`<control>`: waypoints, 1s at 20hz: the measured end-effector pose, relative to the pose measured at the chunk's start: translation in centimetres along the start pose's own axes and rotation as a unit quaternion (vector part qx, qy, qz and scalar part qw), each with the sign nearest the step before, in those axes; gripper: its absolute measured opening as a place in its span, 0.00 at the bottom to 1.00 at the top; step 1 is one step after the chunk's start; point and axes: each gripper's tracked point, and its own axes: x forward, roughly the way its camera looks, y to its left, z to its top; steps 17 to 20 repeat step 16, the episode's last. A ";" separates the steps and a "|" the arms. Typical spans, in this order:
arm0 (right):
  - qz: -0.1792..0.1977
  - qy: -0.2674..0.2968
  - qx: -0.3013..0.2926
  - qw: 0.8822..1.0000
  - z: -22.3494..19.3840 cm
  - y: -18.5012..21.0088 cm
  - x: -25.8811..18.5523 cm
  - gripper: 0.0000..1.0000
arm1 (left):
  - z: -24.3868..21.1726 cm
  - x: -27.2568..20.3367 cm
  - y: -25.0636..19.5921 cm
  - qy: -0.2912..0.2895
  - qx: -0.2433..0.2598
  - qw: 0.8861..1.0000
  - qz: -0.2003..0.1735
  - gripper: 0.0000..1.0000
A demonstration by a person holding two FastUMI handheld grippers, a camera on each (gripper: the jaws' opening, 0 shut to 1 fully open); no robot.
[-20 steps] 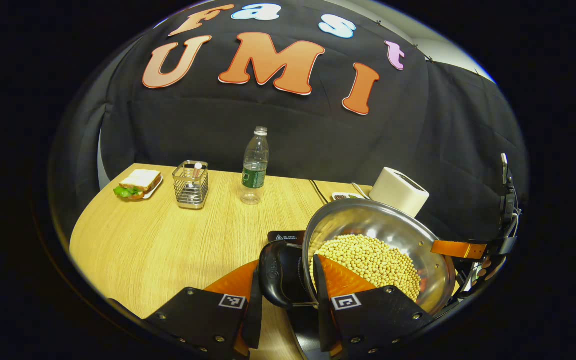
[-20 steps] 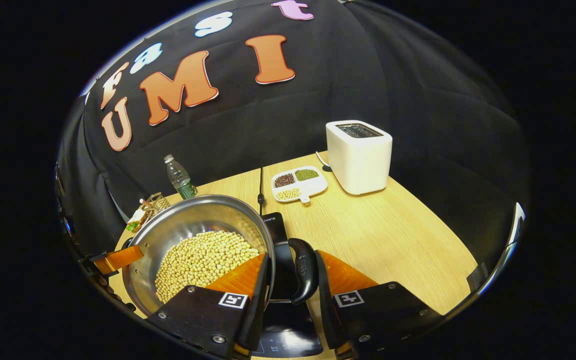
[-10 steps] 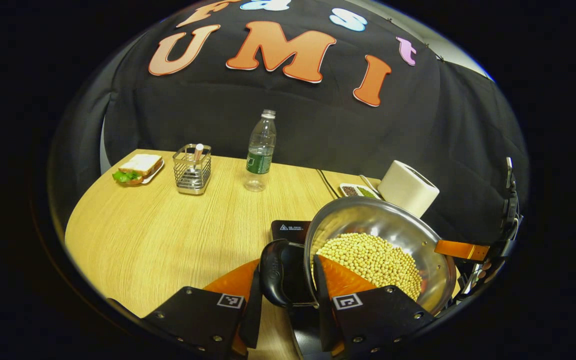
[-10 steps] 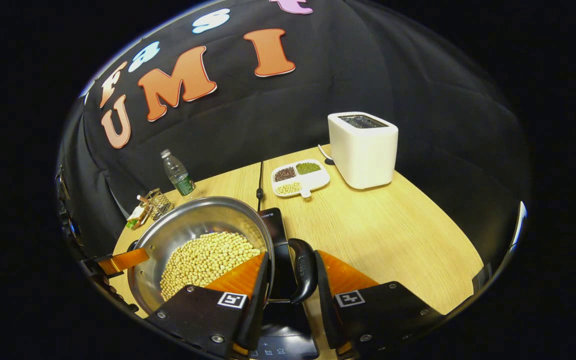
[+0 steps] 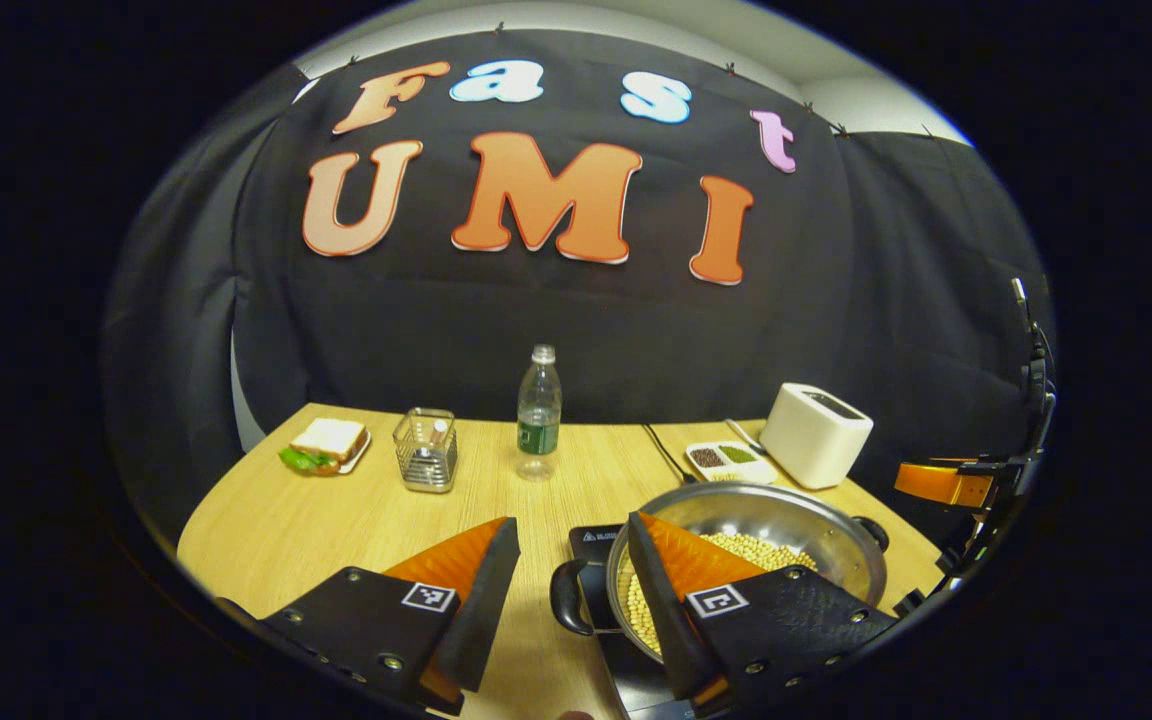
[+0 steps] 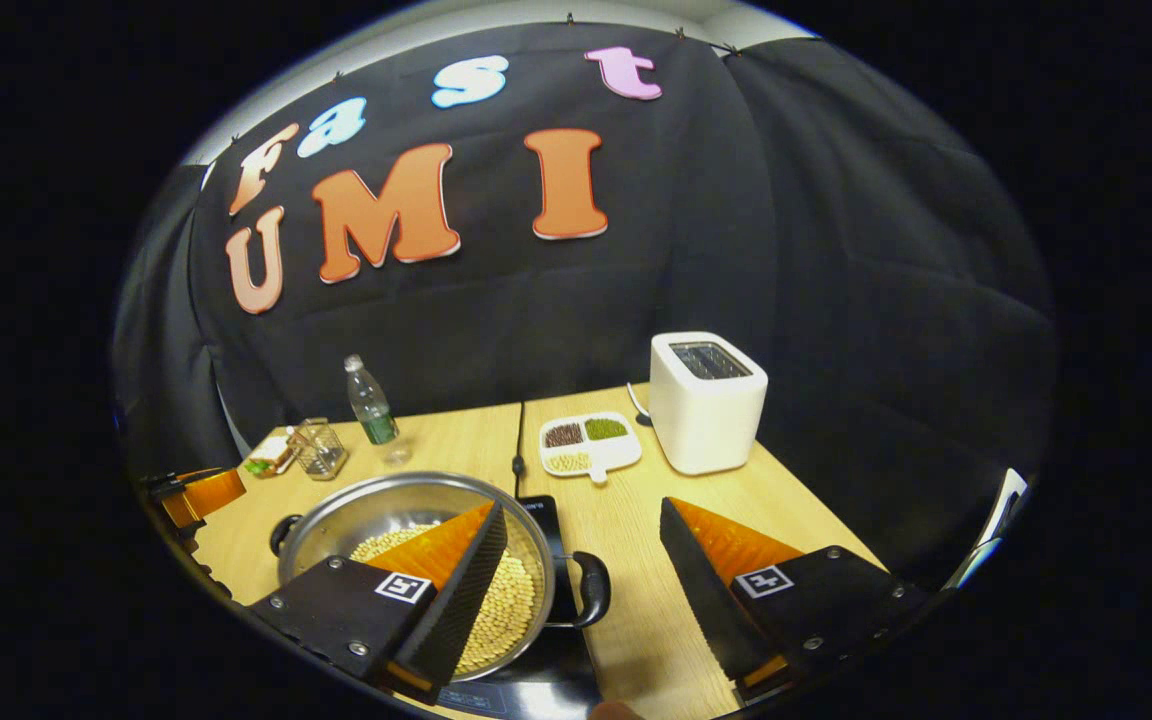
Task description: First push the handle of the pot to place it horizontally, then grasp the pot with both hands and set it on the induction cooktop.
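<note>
Both grippers, left gripper [image 5: 568, 575] and right gripper [image 6: 584, 565], are hanging spread wide above the pot [image 6: 416, 510], gripping nothing. Pot is sitting on the induction cooktop [image 6: 551, 520], handles [image 6: 591, 590] pointing sideways.

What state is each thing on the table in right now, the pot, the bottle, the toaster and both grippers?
pot: sitting on the cooktop, holding yellow beans, uncovered, released
induction cooktop: under the pot
left gripper: jaws open, above the pot's handle
right gripper: jaws open, above the other handle
water bottle: upright, capped, mostly empty
toaster: upright, slots empty
divided dish: three compartments filled
wire basket: upright, something inside
</note>
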 end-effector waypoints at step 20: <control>0.038 -0.189 -0.001 0.981 12.7 0.6 -16.0 0.94 | 16.6 -17.5 2.3 -0.190 -0.022 0.981 0.031 0.83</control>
